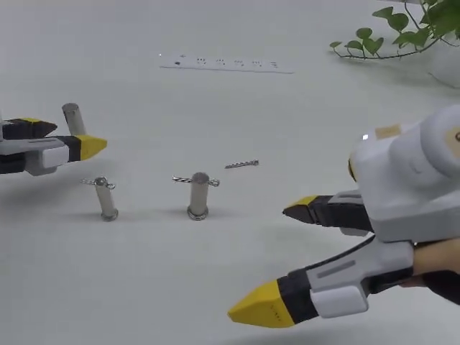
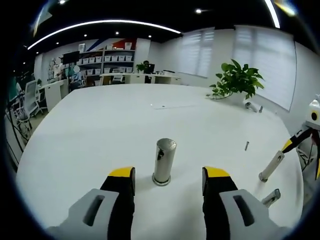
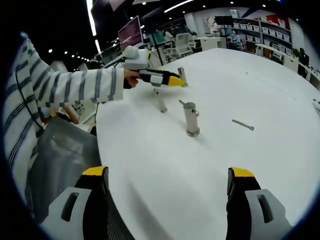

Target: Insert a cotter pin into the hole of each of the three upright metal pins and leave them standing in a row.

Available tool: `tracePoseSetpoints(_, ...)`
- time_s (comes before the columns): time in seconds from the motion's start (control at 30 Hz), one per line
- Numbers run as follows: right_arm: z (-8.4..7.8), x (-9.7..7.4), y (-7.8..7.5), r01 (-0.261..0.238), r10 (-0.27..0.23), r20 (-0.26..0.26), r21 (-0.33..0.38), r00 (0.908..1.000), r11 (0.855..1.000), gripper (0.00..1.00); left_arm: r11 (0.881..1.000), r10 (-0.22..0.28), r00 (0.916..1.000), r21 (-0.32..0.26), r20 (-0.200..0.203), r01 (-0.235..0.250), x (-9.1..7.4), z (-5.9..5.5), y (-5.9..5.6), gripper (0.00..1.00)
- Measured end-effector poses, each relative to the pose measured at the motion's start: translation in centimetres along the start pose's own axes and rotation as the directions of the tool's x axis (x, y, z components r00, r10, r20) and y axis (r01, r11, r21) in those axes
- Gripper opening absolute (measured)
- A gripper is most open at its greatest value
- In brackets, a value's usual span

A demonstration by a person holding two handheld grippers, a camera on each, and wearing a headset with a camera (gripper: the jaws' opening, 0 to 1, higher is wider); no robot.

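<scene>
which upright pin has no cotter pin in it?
The metal pin in front of the left gripper: empty hole. The centre pin and right pin each hold one.

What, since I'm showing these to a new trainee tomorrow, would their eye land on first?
Probably the right gripper, large in the head view's lower right foreground with its yellow-tipped jaws wide open. Next, mid-table, two upright metal pins already fitted with cotter pins, and one loose cotter pin lying just beyond them. At the left, the left gripper has its open jaws flanking the third pin, whose hole is empty.
</scene>
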State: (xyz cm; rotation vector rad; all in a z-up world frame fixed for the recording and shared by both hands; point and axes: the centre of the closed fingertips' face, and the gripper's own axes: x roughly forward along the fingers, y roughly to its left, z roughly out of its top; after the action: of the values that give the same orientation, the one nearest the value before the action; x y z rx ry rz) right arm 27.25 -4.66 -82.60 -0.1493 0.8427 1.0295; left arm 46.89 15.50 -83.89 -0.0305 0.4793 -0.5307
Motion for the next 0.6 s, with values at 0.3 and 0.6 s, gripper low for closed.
tracePoseSetpoints(0.3, -0.5, 0.2, 0.1, -0.01, 0.01, -0.011, 0.01, 0.9999, 1.0, 1.0, 0.998, 0.06, 0.9968, -0.019, 0.052, -0.06, 0.3, 1.1, 0.7, 0.21)
tracePoseSetpoints(0.6, -0.7, 0.5, 0.0, -0.012, 0.012, -0.02, 0.015, 0.9997, 1.0, 0.99, 0.999, 0.05, 0.9976, -0.007, 0.047, -0.05, 0.1, 1.2, 0.5, 0.12)
